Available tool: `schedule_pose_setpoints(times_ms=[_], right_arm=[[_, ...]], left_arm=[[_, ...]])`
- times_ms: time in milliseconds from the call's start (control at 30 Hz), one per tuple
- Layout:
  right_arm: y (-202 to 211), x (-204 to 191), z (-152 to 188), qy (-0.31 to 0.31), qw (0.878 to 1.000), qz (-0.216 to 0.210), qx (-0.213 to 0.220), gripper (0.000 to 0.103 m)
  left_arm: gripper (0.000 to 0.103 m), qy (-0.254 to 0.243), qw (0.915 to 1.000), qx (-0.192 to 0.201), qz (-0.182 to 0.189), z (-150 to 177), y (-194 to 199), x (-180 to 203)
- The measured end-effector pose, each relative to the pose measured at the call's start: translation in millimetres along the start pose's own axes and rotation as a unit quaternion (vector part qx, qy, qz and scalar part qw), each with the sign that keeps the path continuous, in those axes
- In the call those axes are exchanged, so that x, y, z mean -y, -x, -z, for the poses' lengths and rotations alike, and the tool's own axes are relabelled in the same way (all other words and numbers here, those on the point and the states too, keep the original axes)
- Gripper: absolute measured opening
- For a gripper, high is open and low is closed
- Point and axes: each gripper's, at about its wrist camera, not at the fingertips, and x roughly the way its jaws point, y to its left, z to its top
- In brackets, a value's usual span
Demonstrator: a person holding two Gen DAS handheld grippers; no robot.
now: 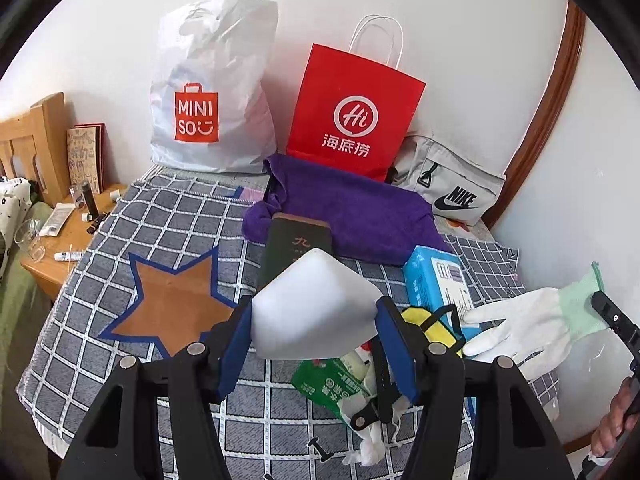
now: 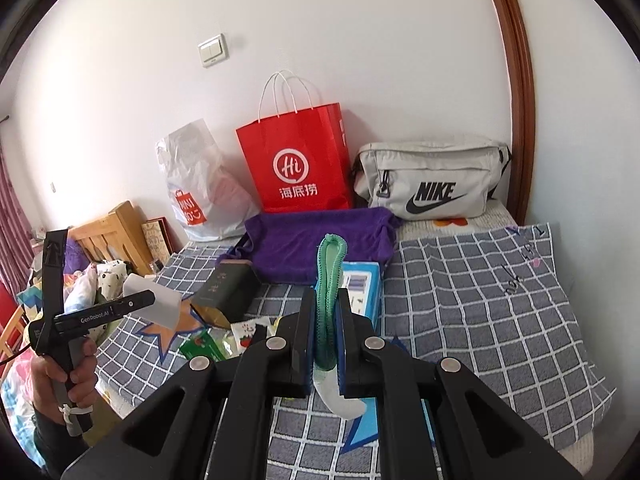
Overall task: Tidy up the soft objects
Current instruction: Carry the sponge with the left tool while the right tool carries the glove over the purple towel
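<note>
My left gripper [image 1: 316,314] is shut on a white foam block [image 1: 316,280], its blue pads pressing both sides, held above the checked bedspread [image 1: 168,216]. My right gripper [image 2: 326,294] is shut on the green cuff of a white work glove [image 2: 331,256]. The cuff sticks up between the pads and the rest hangs below. In the left wrist view the glove [image 1: 520,328] hangs flat at the right, fingers pointing left, over a blue tissue pack [image 1: 436,284]. A purple towel [image 1: 352,212] lies folded further back, with a dark box [image 1: 296,240] in front of it.
Against the wall stand a white plastic shopping bag [image 1: 212,92], a red paper bag [image 1: 356,108] and a grey waist bag [image 2: 428,184]. A green packet [image 1: 324,384], a yellow item [image 1: 424,320] and crumpled tissue lie near the bed's front. A wooden bedside table [image 1: 60,248] holds small bottles.
</note>
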Motion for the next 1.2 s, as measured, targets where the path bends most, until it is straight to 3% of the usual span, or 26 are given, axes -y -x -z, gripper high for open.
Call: schedule_pose_setpoints(times_ms=[600,1200], right_arm=[[-51.1,-12.9,-74.1,0.026,0.999,-0.023,0.016,0.008],[-150.1,2.9,-122.0,0.023,0.999,-0.023,0.002,0.008]], left_arm=[[0.059,-0.016,0.9997,-0.004,-0.015,-56.0,-28.7,8.7],[0.059,-0.040,0.9979,-0.031,-0.041,-111.7,-95.5,15.1]])
